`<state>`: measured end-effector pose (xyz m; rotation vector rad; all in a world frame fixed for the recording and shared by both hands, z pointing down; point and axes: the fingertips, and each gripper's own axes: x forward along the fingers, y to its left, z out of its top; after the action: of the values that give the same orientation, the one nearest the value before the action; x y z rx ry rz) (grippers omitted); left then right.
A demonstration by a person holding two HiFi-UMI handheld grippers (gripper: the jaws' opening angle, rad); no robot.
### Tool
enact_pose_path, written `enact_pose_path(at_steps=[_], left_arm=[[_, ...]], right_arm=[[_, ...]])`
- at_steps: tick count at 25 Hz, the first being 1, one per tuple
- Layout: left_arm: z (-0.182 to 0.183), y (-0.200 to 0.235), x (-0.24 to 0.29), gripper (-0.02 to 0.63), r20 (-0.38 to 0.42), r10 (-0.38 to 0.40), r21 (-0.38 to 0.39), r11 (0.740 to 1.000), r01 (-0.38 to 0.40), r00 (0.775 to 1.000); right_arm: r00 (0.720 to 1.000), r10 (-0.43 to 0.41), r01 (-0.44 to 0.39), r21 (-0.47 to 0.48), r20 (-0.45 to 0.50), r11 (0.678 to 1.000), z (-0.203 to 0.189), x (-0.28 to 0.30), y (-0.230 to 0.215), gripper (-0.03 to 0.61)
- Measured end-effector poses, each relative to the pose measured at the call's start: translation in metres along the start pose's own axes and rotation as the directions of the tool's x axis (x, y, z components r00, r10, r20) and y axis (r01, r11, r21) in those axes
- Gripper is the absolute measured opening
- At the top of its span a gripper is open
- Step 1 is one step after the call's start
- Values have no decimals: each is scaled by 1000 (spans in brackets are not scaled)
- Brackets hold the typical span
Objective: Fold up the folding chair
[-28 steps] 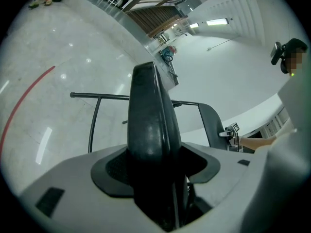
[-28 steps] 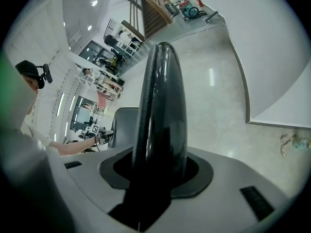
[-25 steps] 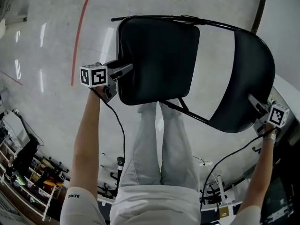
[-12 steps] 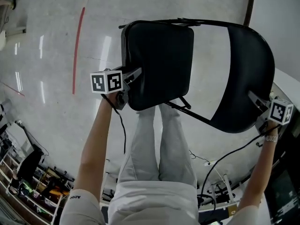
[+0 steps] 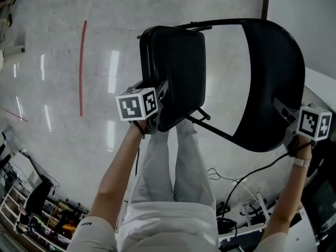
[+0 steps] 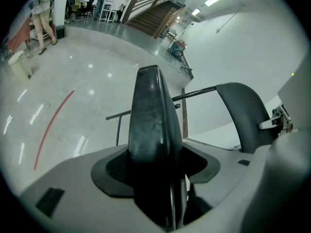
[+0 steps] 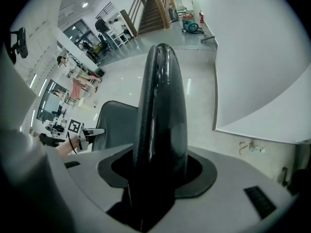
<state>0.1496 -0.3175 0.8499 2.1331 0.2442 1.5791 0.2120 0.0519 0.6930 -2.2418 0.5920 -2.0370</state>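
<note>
Seat [image 5: 176,72] left of backrest [image 5: 275,83] (floor line [image 5: 81,67] farther left).

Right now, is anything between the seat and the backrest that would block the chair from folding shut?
Nothing visible does. The gap between the seat and the backrest shows only floor and the chair's own frame struts. The person's legs appear below the seat, not in the gap.

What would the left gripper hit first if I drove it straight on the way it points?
The chair seat. The left gripper has the seat's edge clamped between its jaws, filling the gap, so any push forward goes straight into the seat pad. Nothing else lies nearer on that line.
</note>
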Motion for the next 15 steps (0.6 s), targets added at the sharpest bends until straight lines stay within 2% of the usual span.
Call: enact_pose_path(at_steps=[4, 9, 12, 15], left_arm=[[2, -15, -4, 287, 8, 77, 5, 997, -77, 997], [4, -28, -6, 287, 13, 130, 20, 991, -131, 991], [8, -39, -1, 287, 29, 139, 24, 990, -140, 990], [8, -52, -4, 287, 31, 104, 13, 994, -104, 994]], right_arm=[[999, -40, 40, -15, 2, 999, 2, -12, 19, 202], [997, -75, 75, -22, -5, 997, 4, -17, 35, 202], [995, -95, 95, -29, -9, 995, 7, -19, 40, 201], [993, -116, 116, -32, -11, 993, 7, -24, 47, 201]])
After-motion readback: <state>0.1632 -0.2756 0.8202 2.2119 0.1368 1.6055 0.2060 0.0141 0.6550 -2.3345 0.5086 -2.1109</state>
